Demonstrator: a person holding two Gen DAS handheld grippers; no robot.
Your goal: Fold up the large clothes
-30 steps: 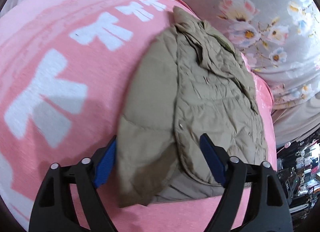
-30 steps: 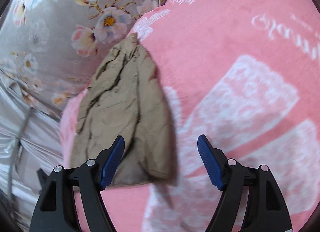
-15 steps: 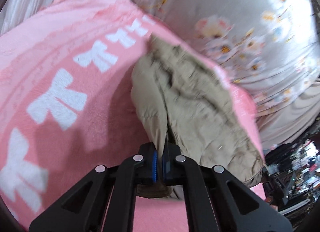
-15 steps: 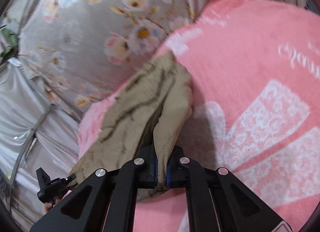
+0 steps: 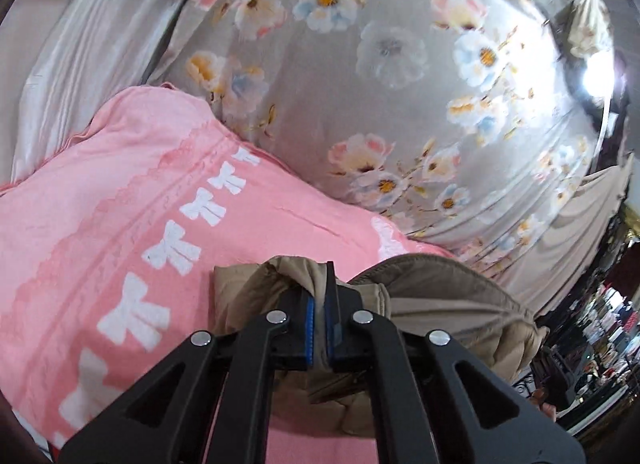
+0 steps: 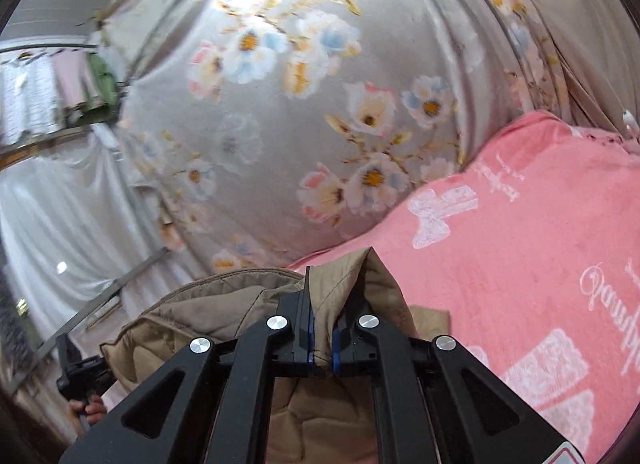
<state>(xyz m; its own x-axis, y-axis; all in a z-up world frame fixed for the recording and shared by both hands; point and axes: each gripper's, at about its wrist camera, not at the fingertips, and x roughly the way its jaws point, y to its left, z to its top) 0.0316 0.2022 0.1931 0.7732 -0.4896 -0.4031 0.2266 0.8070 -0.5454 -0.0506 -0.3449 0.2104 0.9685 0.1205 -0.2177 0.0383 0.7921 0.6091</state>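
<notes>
A khaki quilted jacket is bunched up and lifted above the pink blanket on the bed. My left gripper is shut on a fold of the jacket's edge. My right gripper is shut on another fold of the same jacket. Most of the jacket hangs below and behind the fingers, hidden by the gripper bodies. In the right wrist view the left gripper and the hand holding it show at the lower left.
A grey floral sheet hangs behind the bed and also shows in the right wrist view. The pink blanket spreads to the right. Clothes hang on a rail at far left. Cluttered shelves are at right.
Both grippers went from open beside the flat jacket to shut on its edges, then raised it off the blanket; the views now tilt up toward the floral sheet.
</notes>
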